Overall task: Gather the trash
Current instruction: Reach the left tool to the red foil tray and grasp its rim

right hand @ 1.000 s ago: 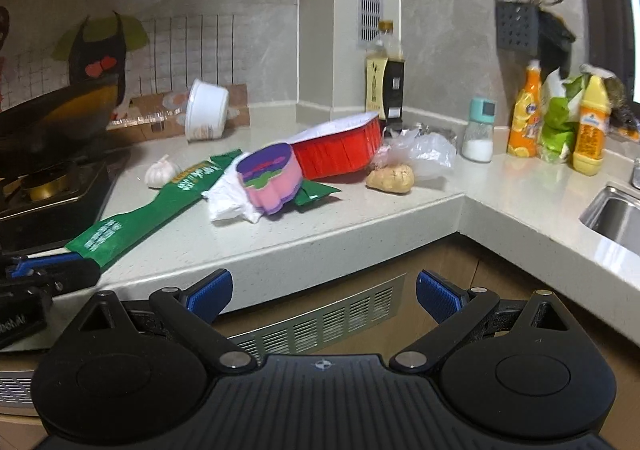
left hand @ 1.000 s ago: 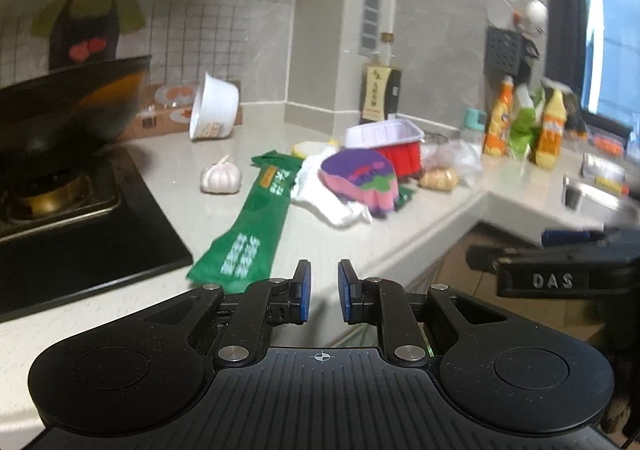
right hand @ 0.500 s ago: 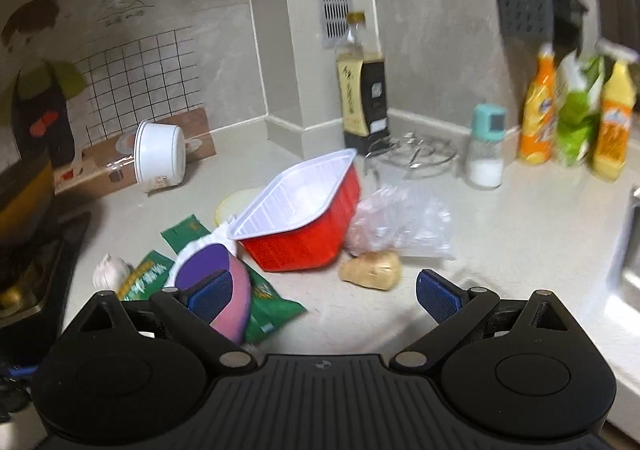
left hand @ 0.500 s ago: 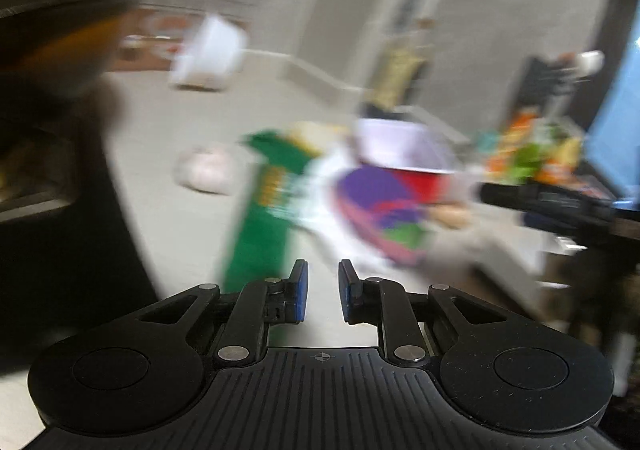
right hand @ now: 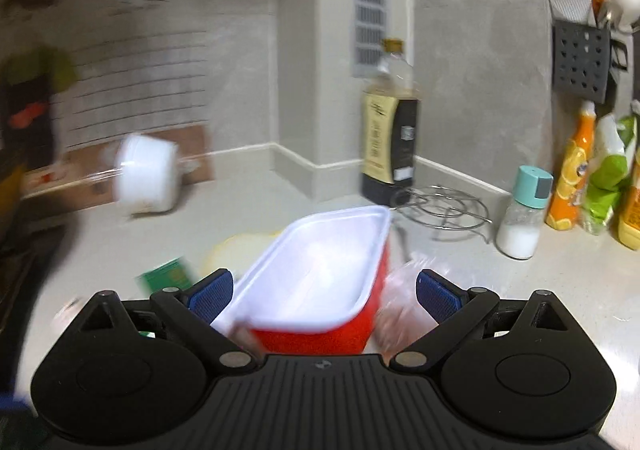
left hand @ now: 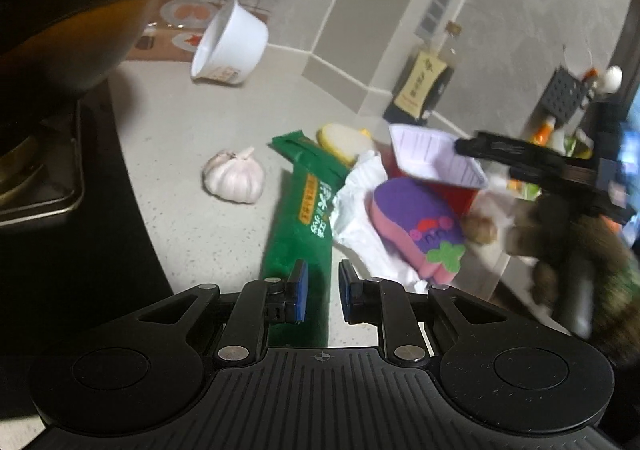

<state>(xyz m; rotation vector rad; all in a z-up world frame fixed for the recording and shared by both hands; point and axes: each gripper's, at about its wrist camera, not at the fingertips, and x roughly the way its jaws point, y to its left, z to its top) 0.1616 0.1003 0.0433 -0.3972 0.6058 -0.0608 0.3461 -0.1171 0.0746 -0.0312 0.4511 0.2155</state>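
Left gripper (left hand: pixel 322 297): jaws nearly together with a narrow gap, nothing pinched, hovering over the near end of the long green wrapper (left hand: pixel 305 226). Wrapper lying flat on the counter (left hand: pixel 192 122), running from the front edge back toward the middle.

Right gripper (right hand: pixel 322 290): jaws spread wide, nothing held, either side of the red tray (right hand: pixel 320 290) with white lining. Contact between pads and tray: cannot tell, right-wrist view blurred. From the left wrist, same gripper visible as a black bar (left hand: pixel 536 166) over the tray's (left hand: pixel 436 158) far side.

Trash cluster mid-counter, near the front edge:
- crumpled white paper (left hand: pixel 356 206) touching the green wrapper's right side
- purple-and-pink cup (left hand: pixel 416 226) on its side on the paper
- red tray just behind the cup
- clear plastic bag (right hand: pixel 400 302) just right of the tray, blurred
- pale yellow round piece (left hand: pixel 344 138) behind the wrapper's far end

Other items:
- garlic bulb (left hand: pixel 234 176) left of the wrapper, apart from it
- ginger piece (left hand: pixel 480 228) right of the cup
- white bowl (left hand: pixel 230 44) tipped on its side near the back wall
- dark wok (left hand: pixel 68 14) on the stove at the counter's left end
- sauce bottle (right hand: pixel 390 138) upright in the back corner, wire trivet (right hand: pixel 440 206) beside it, small teal-capped jar (right hand: pixel 524 218) further right
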